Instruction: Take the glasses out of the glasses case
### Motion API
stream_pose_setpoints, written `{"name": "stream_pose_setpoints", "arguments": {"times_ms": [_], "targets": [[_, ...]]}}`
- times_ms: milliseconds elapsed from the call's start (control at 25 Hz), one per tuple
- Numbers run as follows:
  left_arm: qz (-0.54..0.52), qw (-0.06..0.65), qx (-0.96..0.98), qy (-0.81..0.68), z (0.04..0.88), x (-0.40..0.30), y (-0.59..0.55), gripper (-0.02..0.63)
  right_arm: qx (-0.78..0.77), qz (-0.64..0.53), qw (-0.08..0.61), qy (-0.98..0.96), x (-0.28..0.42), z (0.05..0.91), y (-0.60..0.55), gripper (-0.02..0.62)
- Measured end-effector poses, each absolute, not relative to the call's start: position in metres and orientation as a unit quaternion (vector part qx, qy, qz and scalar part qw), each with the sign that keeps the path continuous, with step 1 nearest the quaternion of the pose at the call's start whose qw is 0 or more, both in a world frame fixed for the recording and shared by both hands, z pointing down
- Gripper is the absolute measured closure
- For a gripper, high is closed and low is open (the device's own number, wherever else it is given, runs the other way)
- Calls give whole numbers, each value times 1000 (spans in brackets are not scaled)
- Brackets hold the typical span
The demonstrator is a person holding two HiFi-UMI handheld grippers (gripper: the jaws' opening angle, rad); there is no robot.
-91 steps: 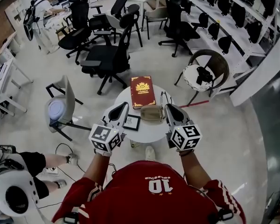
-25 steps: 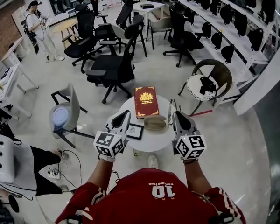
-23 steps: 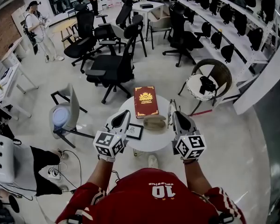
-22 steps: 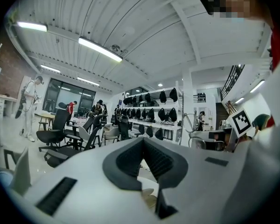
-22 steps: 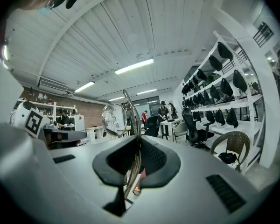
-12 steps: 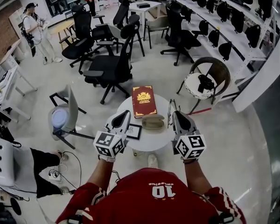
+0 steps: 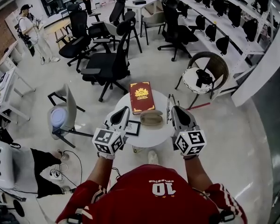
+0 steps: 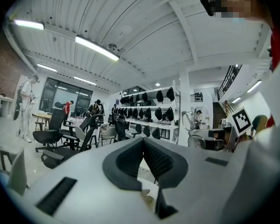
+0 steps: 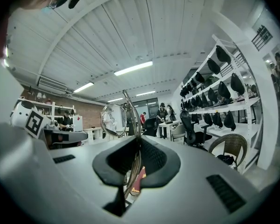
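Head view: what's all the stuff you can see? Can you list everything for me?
table: one, white, round, in front of the person
book: one, red with gold print, far side of the table
glasses case: one, tan, middle of the table
picture frame: one, small, black, left part of the table
glasses: one pair, thin metal frame, held above the table's right edge
office chairs: several, black, beyond the table
wicker chair: one, brown, right of the table
shell chair: one, pale grey, left of the table
left gripper: grey, shut, empty
right gripper: grey, shut on the glasses
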State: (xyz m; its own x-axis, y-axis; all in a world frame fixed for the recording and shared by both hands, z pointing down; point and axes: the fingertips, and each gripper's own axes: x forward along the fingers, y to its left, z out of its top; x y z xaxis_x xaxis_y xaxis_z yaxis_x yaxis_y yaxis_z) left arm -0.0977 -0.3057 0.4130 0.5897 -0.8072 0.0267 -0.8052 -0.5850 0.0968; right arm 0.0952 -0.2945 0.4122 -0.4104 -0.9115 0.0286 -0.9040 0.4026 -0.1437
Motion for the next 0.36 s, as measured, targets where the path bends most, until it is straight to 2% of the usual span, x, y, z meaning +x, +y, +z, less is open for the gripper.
{"name": "stream_pose_setpoints", "arguments": {"times_ms": [360], "targets": [[-11, 48, 891, -450, 413, -99, -305, 597, -544, -66, 26, 836, 93, 413, -293, 560]]}}
